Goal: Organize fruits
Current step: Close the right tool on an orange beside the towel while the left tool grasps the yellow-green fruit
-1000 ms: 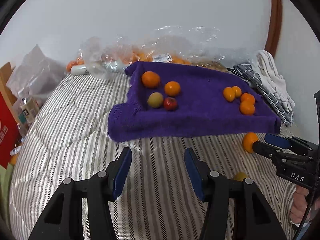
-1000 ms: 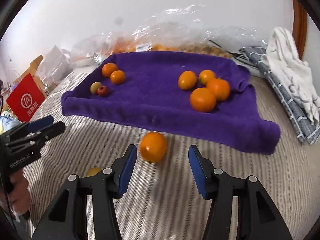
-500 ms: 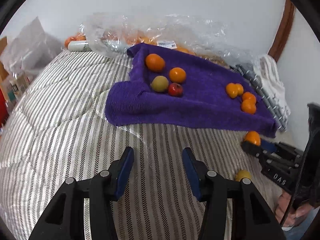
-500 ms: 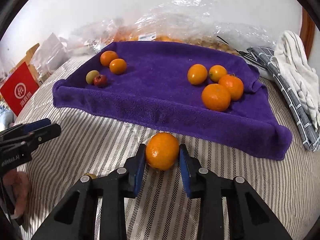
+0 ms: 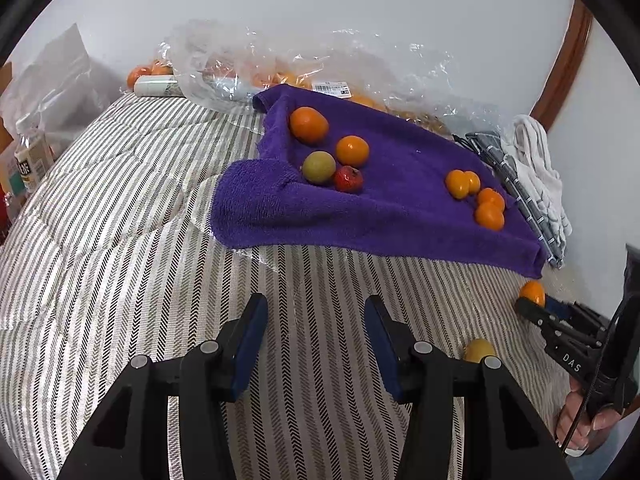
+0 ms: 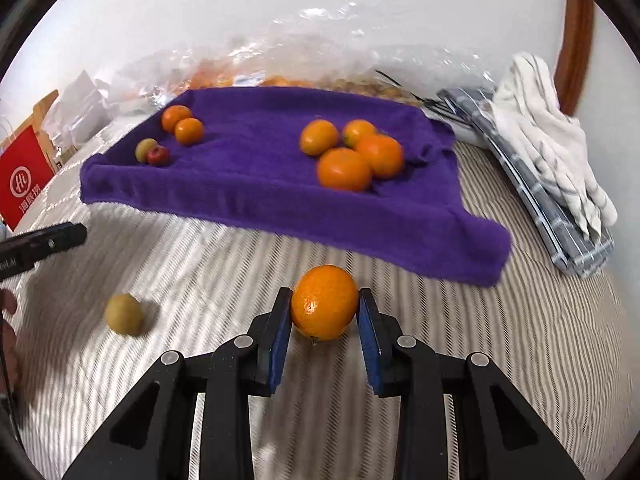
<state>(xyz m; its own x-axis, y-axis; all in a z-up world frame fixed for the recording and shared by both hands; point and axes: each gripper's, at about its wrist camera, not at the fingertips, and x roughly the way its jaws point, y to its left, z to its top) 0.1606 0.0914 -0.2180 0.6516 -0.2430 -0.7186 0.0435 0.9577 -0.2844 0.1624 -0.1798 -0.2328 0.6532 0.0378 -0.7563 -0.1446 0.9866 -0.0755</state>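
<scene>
On striped bed | right gripper [image 6: 324, 320] jaws clenched on an orange [image 6: 324, 302] | left gripper [image 5: 316, 340] jaws released, empty | yellow-green fruit [image 5: 479, 350] half hidden behind left finger | bagged fruit blurred.

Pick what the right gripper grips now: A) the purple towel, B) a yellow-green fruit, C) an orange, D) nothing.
C: the right gripper has its pads pressed on both sides of an orange, on the striped bedding just ahead of the purple towel.
</scene>
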